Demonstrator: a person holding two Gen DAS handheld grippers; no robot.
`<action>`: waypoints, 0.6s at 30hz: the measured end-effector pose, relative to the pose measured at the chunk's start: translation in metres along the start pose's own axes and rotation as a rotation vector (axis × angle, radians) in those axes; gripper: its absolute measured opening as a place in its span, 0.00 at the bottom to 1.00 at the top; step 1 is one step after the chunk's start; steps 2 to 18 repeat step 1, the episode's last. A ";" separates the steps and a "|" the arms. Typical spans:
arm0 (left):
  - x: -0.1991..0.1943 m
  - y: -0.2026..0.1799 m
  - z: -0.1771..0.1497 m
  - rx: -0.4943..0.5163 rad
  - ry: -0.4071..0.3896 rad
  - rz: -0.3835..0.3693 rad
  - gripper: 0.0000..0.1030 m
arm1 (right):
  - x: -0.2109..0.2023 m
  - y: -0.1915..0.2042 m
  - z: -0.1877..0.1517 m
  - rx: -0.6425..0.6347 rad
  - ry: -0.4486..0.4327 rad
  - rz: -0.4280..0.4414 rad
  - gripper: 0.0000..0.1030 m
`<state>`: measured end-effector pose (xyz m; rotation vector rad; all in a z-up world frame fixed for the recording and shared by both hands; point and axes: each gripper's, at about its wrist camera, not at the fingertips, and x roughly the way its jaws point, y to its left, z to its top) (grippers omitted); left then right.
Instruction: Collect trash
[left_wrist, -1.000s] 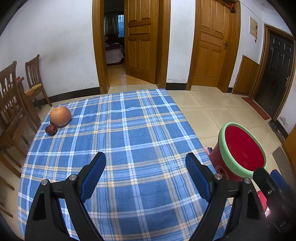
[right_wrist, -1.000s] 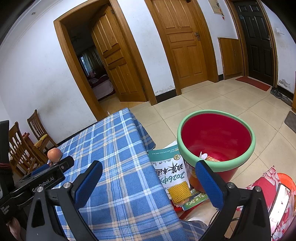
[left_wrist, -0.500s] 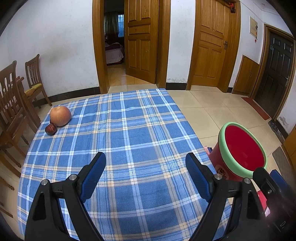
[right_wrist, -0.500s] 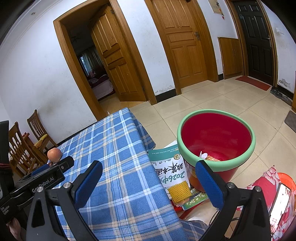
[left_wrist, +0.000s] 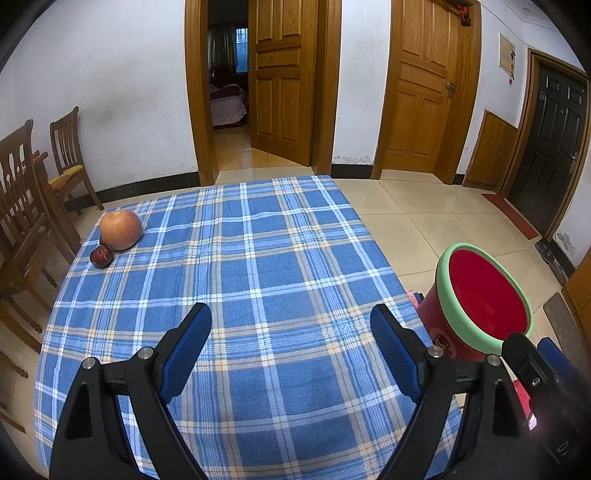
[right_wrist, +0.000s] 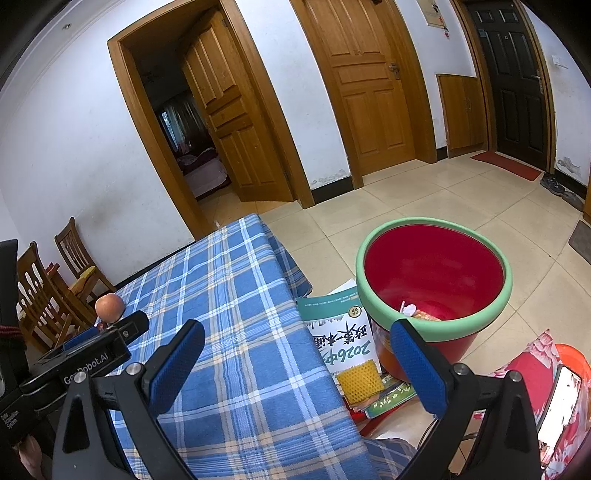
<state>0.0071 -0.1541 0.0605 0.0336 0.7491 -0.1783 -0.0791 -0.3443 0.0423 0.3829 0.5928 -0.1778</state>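
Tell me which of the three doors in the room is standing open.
The leftmost brown wooden door stands open, swung back to show a room with a bed. The other brown door and the black door on the right are both shut.

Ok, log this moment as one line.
left gripper: open, empty | right gripper: open, empty | bin: some trash inside | table: apple, small red fruit

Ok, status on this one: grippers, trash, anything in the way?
Left hand-held gripper open, empty; right hand-held gripper open, empty. Red bin beside table holds some scraps. Tablecloth shows only two fruits far corner. Nothing blocking.
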 end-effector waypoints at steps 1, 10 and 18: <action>0.000 0.000 0.000 -0.001 0.001 0.000 0.85 | 0.000 0.000 0.000 0.000 0.001 0.000 0.99; 0.000 0.000 0.000 -0.001 0.001 0.000 0.85 | 0.000 0.000 0.000 0.000 0.001 0.000 0.99; 0.000 0.000 0.000 -0.001 0.001 0.000 0.85 | 0.000 0.000 0.000 0.000 0.001 0.000 0.99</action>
